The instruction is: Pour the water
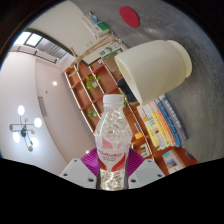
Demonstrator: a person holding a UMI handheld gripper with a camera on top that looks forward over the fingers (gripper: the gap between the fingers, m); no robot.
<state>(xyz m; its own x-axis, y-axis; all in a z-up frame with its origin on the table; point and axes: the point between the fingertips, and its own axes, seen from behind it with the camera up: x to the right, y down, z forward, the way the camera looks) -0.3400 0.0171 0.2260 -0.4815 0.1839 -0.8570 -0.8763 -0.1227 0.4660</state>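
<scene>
The gripper (112, 172) squeezes a clear water bottle (111, 140) with a white cap and pink label — both fingers press its sides — a white cup (155, 68) is beyond it.

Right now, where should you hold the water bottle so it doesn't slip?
Around its labelled middle, just as the gripper has it: the water bottle sits between the fingers, pads pressing either side. The body is round and ribbed there, wider than the capped neck, so coming from behind gives a firm hold.

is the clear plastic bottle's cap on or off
On: the clear plastic water bottle, pressed between the gripper fingers, shows a white cap on top.
</scene>
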